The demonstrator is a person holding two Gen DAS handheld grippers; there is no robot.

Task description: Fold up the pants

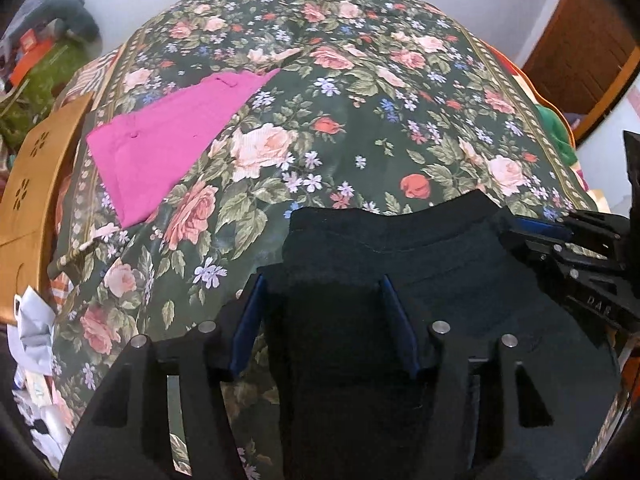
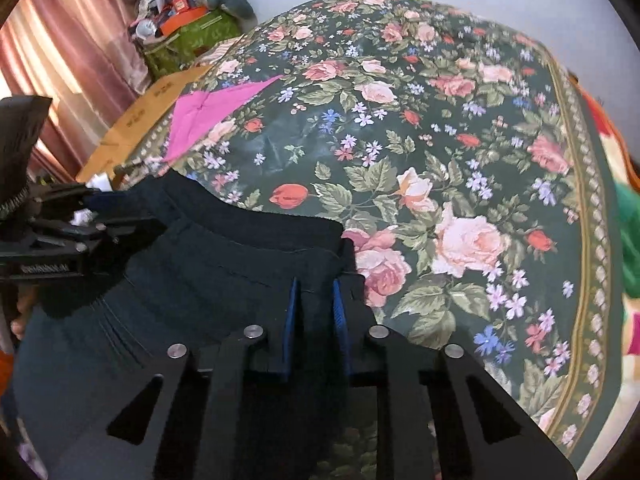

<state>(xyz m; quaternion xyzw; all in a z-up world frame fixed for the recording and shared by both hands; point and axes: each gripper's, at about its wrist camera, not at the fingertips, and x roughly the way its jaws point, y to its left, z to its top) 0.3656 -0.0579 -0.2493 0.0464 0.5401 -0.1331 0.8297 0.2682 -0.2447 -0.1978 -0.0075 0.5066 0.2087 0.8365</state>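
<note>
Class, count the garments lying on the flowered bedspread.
2: black pants at the near edge, between both grippers; a folded pink garment farther back on the left. More may lie out of view.
</note>
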